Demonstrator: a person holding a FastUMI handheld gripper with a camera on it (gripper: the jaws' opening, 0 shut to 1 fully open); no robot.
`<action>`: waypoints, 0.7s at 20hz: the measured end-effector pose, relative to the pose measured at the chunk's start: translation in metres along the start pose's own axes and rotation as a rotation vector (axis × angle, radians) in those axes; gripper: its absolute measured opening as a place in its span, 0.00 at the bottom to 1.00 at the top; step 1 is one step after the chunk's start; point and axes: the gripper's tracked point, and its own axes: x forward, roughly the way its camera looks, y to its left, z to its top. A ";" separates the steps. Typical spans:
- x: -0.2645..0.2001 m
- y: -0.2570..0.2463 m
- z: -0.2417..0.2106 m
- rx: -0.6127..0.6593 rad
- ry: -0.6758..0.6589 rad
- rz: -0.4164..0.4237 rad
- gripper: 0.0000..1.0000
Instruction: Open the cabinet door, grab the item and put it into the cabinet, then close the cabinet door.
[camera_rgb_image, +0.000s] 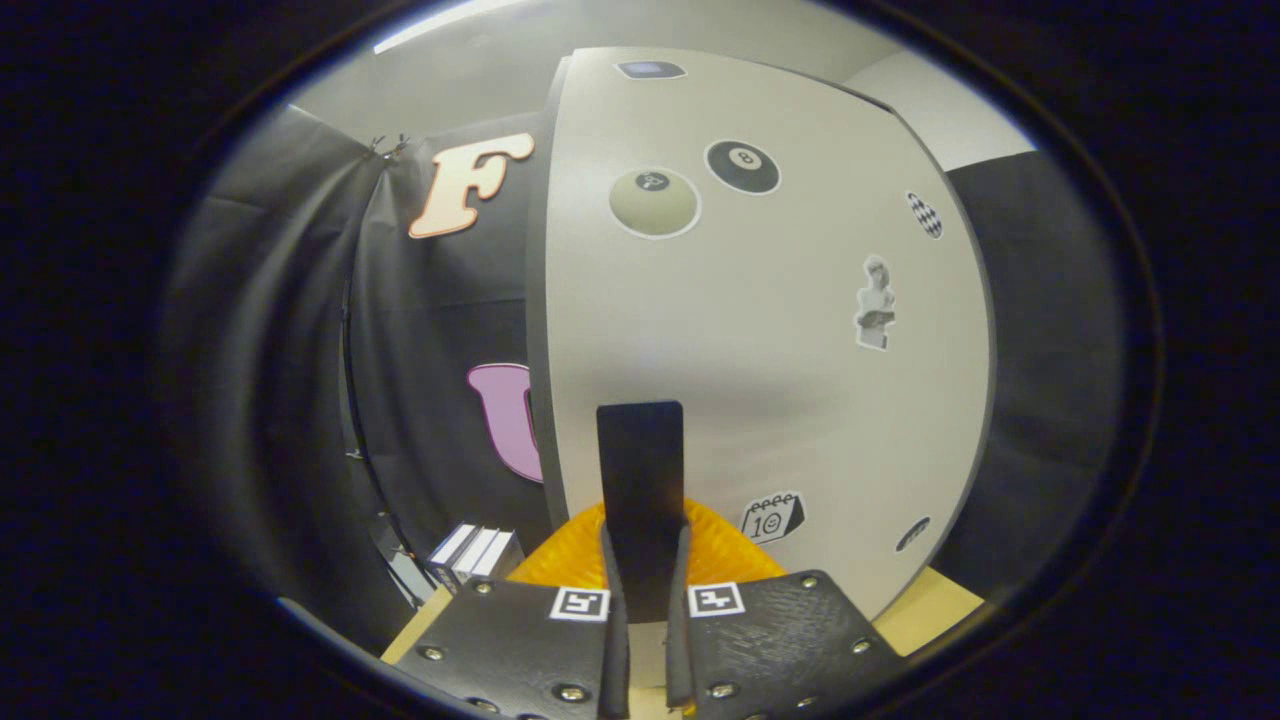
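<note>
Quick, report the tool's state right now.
Tool: closed on the black handle of the cabinet door, both fingers pressing its sides.

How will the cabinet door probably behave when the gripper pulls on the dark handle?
The cabinet door looks like a flat, rigid panel, so it will probably swing as one piece without bending. The dark handle sits between the gripper's fingers, which appear shut on it. It looks smooth, so it may slip. Its hinge side cannot be told.
</note>
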 end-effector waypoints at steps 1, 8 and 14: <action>-0.007 -0.002 0.002 -0.001 -0.001 -0.001 0.14; -0.063 -0.030 0.005 0.013 0.010 -0.014 0.14; -0.109 -0.065 0.007 0.044 0.002 -0.048 0.14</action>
